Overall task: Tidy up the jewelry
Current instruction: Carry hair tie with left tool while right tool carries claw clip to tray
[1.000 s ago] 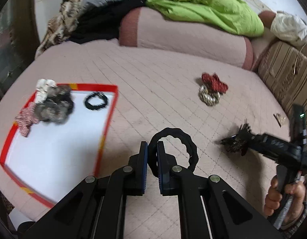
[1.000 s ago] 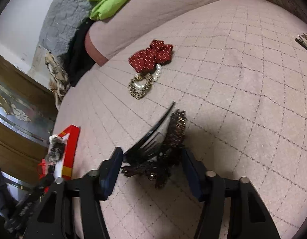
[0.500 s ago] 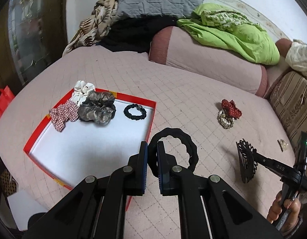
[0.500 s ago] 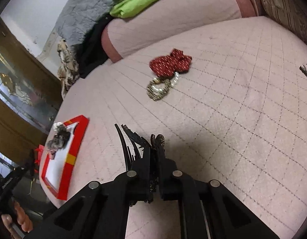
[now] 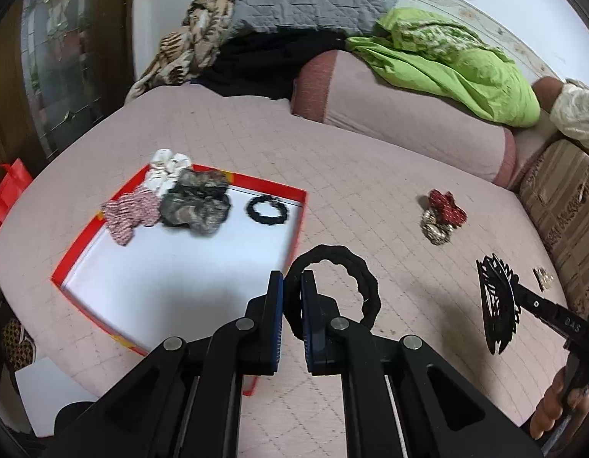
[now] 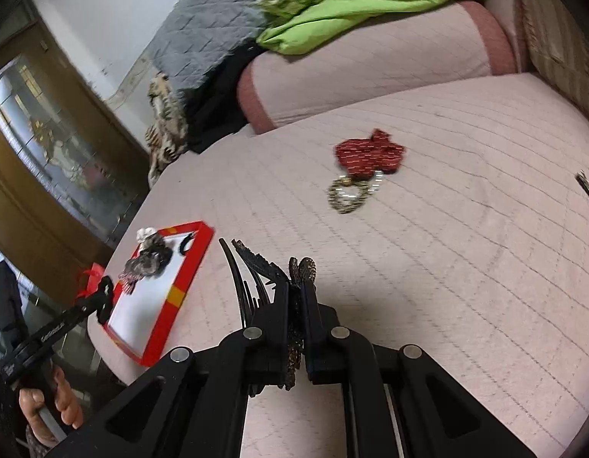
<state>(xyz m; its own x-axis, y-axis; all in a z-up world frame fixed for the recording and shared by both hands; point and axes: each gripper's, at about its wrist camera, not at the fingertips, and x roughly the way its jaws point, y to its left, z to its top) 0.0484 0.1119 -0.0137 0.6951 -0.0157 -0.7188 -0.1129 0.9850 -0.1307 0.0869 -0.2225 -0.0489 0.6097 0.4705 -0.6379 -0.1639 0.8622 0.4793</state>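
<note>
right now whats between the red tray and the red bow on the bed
In the left wrist view, only bare quilted bedcover lies between the red tray and the red bow.

Soft, even indoor light is falling across the pink quilted bed (image 5: 370, 198); faint shadows are lying beneath the grippers; fisheye bending is curving far edges; motion blur is smearing the right view.

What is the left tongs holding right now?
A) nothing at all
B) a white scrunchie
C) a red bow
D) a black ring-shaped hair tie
D: the left tongs are shut on a black ring-shaped hair tie, lifted above the pink bed cover, while the red bow lies on the cover and the white scrunchie sits at the corner of the red tray.
</note>
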